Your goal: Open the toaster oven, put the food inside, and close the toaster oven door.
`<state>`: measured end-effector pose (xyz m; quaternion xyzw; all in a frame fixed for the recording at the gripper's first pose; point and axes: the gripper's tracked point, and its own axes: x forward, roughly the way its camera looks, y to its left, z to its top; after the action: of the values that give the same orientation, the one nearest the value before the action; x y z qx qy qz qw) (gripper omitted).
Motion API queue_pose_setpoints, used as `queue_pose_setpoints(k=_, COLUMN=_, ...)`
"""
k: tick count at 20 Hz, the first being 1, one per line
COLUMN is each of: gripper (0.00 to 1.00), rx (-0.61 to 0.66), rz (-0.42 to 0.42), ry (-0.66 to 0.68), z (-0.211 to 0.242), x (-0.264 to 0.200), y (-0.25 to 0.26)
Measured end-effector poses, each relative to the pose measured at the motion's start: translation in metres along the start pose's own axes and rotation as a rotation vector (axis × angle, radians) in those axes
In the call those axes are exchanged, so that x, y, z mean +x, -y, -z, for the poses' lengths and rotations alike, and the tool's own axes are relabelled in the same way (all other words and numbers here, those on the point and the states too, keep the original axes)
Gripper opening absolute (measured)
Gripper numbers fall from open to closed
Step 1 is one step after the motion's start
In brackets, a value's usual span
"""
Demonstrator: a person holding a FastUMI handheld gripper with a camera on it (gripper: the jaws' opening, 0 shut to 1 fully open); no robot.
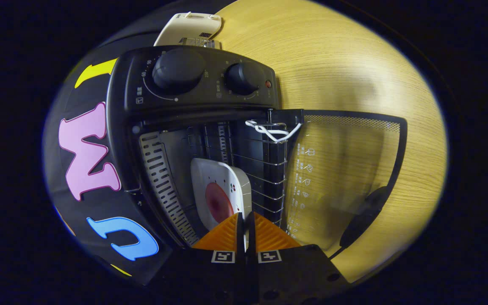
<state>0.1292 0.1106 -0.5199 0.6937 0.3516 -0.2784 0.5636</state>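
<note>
The black toaster oven (121, 140) stands open, its glass door (345, 169) folded down flat over the wooden table. Inside the cavity, a white square plate (210, 178) carrying a round dark-red piece of food (219, 202) rests against the wire rack (265, 169). My gripper (246, 222) reaches into the oven mouth, its orange fingers (223, 235) shut on the plate's near rim, which shows as a thin white edge between them. The plate's part under the fingers is hidden.
Two black knobs (178, 70) sit on the oven's control panel. A white cord loop (271, 132) hangs on the rack's corner. The door's dark handle (362, 220) lies at its outer edge. A white appliance (189, 27) stands behind the oven on the wooden table (333, 63).
</note>
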Motion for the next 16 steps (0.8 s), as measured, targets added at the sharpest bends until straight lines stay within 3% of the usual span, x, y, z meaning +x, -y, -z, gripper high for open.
queue_pose_setpoints(k=6, gripper=0.06, rx=0.061, rz=0.002, ry=-0.005, z=0.003, x=0.022, y=-0.003)
queue_pose_setpoints(k=7, gripper=0.09, rx=0.056, rz=0.006, ry=-0.012, z=0.006, x=0.019, y=-0.002)
queue_pose_setpoints(k=8, gripper=0.23, rx=0.034, rz=0.021, ry=-0.019, z=0.007, x=0.016, y=0.0)
queue_pose_setpoints(k=11, gripper=0.24, rx=-0.051, rz=0.011, ry=-0.048, z=0.012, x=-0.005, y=0.002)
queue_pose_setpoints(k=16, gripper=0.24, rx=-0.3, rz=-0.042, ry=-0.161, z=0.032, x=-0.07, y=0.01)
